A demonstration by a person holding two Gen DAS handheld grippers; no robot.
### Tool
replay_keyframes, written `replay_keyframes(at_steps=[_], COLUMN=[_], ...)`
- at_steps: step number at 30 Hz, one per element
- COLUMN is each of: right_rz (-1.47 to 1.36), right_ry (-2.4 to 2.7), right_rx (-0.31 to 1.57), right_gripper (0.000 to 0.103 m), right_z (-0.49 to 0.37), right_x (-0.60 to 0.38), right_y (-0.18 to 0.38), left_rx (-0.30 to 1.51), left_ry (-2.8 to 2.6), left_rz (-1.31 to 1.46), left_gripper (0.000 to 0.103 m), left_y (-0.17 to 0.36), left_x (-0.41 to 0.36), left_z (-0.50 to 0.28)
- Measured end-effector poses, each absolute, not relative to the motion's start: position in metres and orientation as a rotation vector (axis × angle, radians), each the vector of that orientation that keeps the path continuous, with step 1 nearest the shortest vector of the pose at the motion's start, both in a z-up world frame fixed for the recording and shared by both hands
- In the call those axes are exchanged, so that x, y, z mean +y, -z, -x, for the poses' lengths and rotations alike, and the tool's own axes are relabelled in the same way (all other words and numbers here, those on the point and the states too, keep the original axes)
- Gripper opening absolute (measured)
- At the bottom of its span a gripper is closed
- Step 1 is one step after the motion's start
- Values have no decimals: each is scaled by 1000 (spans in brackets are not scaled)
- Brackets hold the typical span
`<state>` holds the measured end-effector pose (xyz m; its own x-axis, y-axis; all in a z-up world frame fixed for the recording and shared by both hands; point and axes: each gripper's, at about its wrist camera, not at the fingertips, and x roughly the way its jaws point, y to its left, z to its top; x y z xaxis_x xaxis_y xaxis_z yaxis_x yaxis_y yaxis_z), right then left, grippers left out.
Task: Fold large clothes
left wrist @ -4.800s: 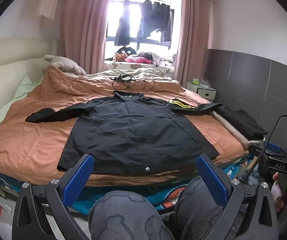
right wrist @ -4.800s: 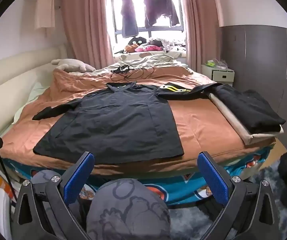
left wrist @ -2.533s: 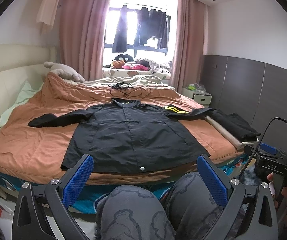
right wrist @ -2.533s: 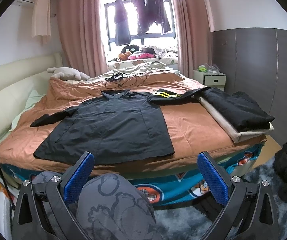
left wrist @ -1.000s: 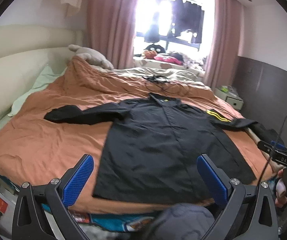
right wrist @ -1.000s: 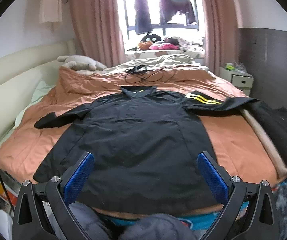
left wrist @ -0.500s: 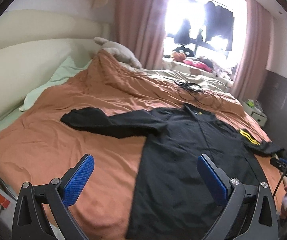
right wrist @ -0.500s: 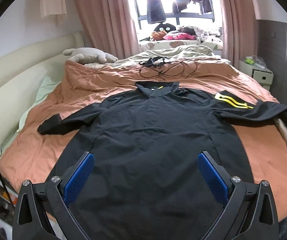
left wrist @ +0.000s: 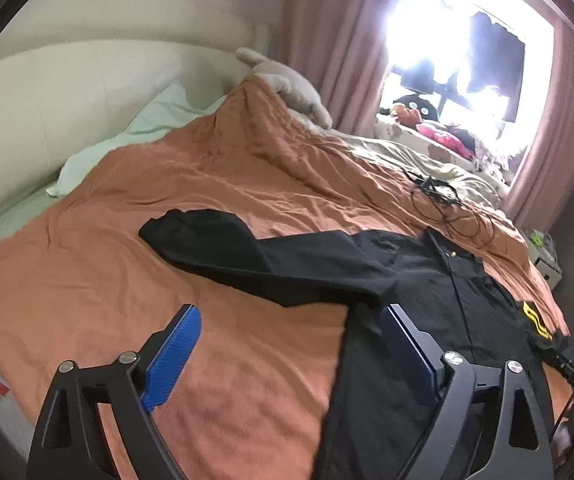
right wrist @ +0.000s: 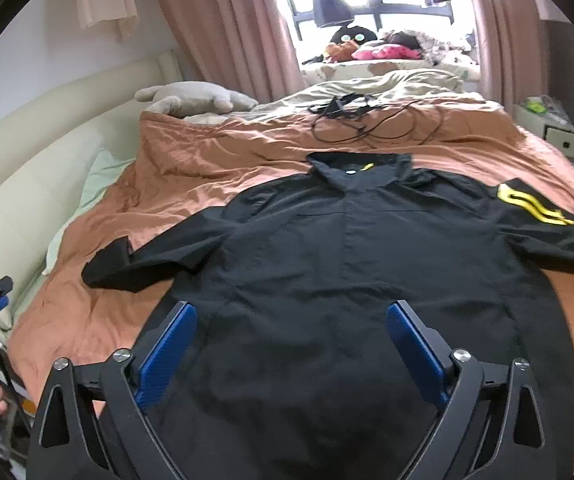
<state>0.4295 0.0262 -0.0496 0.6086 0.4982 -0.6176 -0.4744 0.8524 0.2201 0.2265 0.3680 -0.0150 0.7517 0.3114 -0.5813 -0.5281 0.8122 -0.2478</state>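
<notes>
A black long-sleeved jacket [right wrist: 367, 264] lies spread flat, front up, on the orange bed cover [right wrist: 191, 172]. Its left sleeve [left wrist: 247, 256] stretches out to the left; the right sleeve carries a yellow patch [right wrist: 531, 208]. My left gripper [left wrist: 291, 352] is open and empty, above the bed cover just below the left sleeve, its right finger over the jacket's side. My right gripper [right wrist: 291, 348] is open and empty, hovering over the jacket's lower body.
A tangle of black cable [right wrist: 363, 120] lies beyond the collar. A grey plush toy [right wrist: 195, 98] and pale green pillows [left wrist: 127, 140] sit at the headboard side. A white nightstand [right wrist: 559, 136] stands at the far right. Curtains and hanging clothes frame the window.
Both grippers moved forward from the foot of the bed over the jacket. The left one swung left toward the left sleeve. The person's knees dropped out of view.
</notes>
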Motion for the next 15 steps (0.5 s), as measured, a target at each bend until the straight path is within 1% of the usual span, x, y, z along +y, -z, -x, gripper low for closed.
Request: replay_keyframes(at_steps=[2,6,8,10,13,14,15], right_rz=[-37,-32,-32,-20,-6,-6,-7], right_ry=[-580,-619,-632,-643,-653,-655,-656], right_rx=[734,773,793,811,836,847,853], right_gripper=[91,84,78,75,68,67,67], right_z=[-439,-458,-466,-475,-487,-491,-495], right_x=[39,67,78,92,110,116,119], right_y=[56,71,79,87,98,102,104], left_rx=[558,585,595,599,606,613,623], left_ry=[-485,-521,-544,-567,-588,-595,-604], left_rz=[433,462,488,521,586,606,627], left_gripper=[91,87,87,87,86,84,80], left_y=[21,35,43,52,67,72,78], left_x=[385,417,435,451,476,483,491], left_z=[-237,-252,-260,-266,-275,-278,-282])
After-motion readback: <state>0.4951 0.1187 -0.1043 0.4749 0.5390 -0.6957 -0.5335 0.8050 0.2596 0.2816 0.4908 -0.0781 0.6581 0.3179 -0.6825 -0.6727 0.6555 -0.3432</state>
